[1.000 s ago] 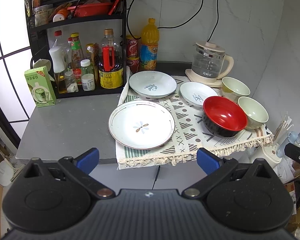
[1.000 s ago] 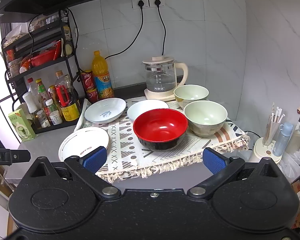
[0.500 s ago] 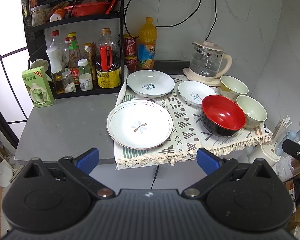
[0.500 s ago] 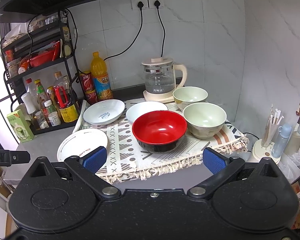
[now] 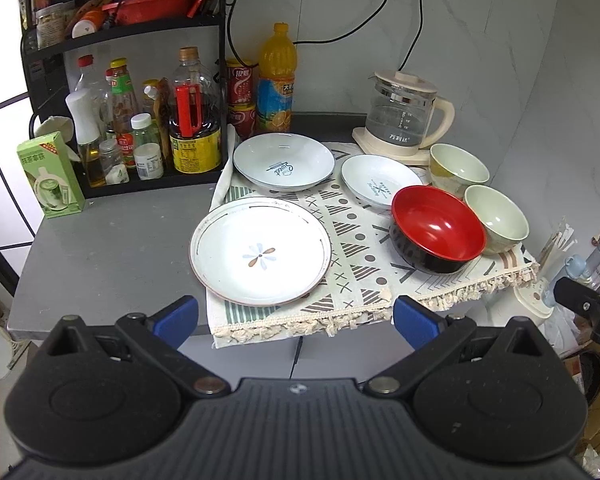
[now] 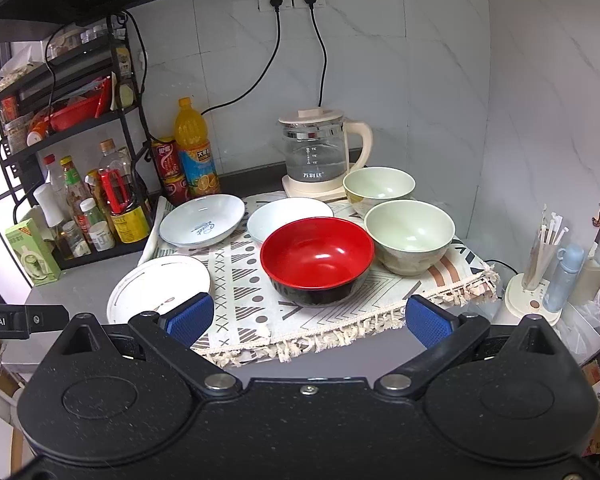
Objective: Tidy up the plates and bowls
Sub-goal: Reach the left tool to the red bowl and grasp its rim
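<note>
Plates and bowls sit spread on the patterned cloth (image 5: pixel 364 240): flower plate (image 5: pixel 260 251) just ahead of the empty, wide-open left gripper (image 5: pixel 296 316), red bowl (image 6: pixel 317 258) ahead of the equally open right gripper (image 6: pixel 308 316).

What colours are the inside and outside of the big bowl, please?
Red inside, black outside: the big bowl shows best in the right wrist view.

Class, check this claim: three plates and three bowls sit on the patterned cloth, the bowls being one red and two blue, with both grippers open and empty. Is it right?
One slip: beside the red bowl, the two other bowls are pale green, as the right wrist view shows. The rest stands: three plates on the patterned cloth, left gripper and right gripper open and empty.
</note>
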Available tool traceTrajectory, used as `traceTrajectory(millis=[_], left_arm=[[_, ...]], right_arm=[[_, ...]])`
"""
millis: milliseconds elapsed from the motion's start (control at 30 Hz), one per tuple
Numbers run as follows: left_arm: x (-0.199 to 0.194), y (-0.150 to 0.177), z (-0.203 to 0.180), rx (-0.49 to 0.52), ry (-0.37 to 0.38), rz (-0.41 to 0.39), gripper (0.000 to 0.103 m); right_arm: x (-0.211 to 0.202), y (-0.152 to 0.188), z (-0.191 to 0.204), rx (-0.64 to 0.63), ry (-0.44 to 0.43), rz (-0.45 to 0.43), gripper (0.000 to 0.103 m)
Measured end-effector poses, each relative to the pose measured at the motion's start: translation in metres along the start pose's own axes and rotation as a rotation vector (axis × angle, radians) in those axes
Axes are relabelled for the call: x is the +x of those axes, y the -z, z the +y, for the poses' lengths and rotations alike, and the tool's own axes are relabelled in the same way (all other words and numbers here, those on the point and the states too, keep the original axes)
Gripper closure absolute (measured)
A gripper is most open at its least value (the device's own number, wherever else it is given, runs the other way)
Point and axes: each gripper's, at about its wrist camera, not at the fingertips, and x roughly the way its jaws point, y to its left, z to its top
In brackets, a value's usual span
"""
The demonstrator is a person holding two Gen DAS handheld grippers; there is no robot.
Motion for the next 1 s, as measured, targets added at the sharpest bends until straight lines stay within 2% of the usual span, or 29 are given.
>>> traceTrajectory(millis=[567, 1000], left_arm=[[0.075, -0.051, -0.015, 0.028, -0.008, 0.071, 0.001], [0.142, -0.093, -0.052, 0.113, 0.062, 0.136, 0.001]], right_arm=[[0.061, -0.022, -0.019, 0.059, 0.034, 0.090, 0.000], [0.113, -0.040, -0.044, 0.156, 0.093, 0.160, 0.001]])
